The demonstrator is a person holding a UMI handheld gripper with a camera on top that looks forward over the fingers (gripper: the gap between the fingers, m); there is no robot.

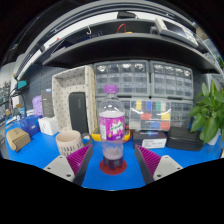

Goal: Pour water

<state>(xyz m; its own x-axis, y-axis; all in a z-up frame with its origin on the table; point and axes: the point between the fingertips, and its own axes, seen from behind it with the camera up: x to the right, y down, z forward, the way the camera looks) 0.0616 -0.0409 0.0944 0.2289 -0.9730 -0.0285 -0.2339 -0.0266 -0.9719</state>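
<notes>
Bottle (112, 128) with a purple label and pale cap, upright on a red coaster (113, 165) on the blue table (40, 150), standing between and just ahead of the gripper (113, 160) fingers; its contents cannot be told. Fingers spread open, purple pads (77, 157) either side of the bottle's base with a gap each side. Beige ribbed cup (68, 141) to the left; drawer cabinets (145, 80) behind; green plant (210, 110) at right
</notes>
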